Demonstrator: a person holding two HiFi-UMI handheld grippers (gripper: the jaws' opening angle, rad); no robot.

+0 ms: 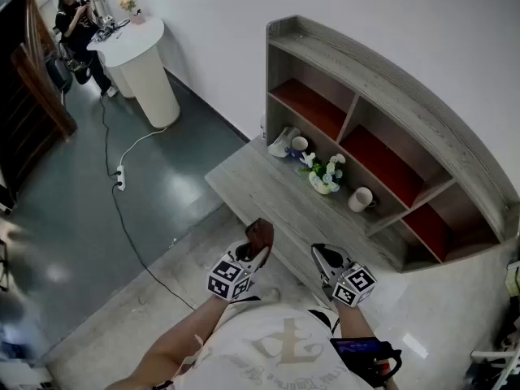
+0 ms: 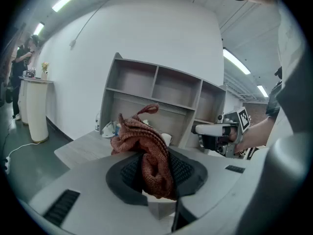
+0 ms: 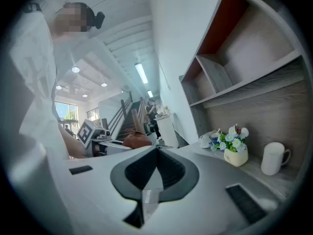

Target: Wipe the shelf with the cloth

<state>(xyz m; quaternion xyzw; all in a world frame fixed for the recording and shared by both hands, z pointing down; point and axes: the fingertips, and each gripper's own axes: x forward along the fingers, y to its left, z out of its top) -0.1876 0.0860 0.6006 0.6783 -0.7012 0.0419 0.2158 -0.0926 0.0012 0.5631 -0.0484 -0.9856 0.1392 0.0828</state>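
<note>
The left gripper (image 1: 261,242) is squeezing the red cloth (image 2: 145,153) — the shelf board (image 1: 264,187) is lying just in front, running sideways. The right gripper (image 1: 323,258) is sitting pressed together, empty.

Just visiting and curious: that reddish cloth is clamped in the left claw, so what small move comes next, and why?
Probably ease the left claw forward and down until the cloth meets the bare near end of the shelf: the cloth is gripped but seems not yet on the wood.
</note>
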